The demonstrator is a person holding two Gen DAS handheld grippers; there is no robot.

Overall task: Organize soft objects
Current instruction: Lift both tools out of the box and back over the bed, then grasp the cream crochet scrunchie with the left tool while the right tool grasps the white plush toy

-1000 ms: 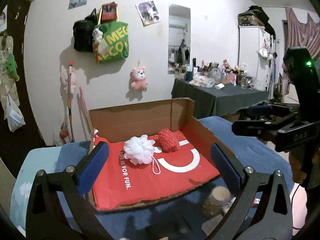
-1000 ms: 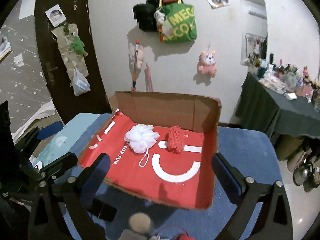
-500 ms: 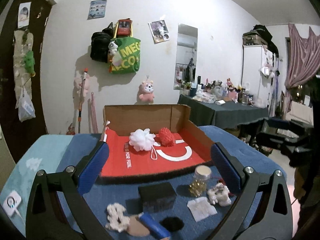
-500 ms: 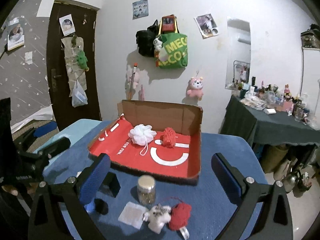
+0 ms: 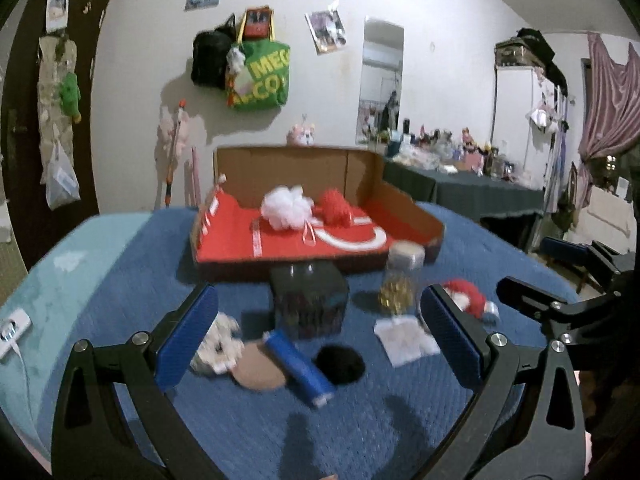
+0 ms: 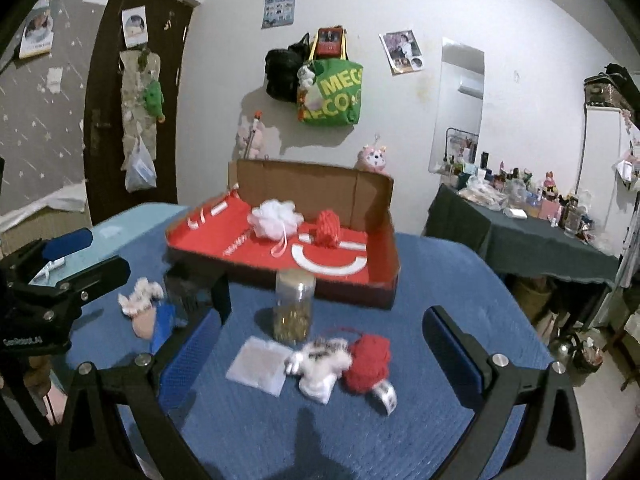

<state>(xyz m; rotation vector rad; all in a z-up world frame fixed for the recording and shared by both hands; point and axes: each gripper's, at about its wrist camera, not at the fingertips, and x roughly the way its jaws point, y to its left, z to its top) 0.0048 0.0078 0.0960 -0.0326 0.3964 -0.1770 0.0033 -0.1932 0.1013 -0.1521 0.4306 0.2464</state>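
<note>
Both hand-held grippers, left (image 5: 318, 328) and right (image 6: 320, 344), hover wide-spread, empty, above the blue tabletop (image 6: 440, 280).

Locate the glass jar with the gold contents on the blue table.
In the right wrist view the glass jar stands upright near the middle, just in front of the red-lined cardboard box, behind the white square pad and white plush toy.

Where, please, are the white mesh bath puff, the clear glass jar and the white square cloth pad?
white mesh bath puff (image 6: 274, 219): right wrist view, centre of its ruffles.
clear glass jar (image 6: 294, 308): right wrist view, middle of its body.
white square cloth pad (image 6: 257, 364): right wrist view, its centre.
</note>
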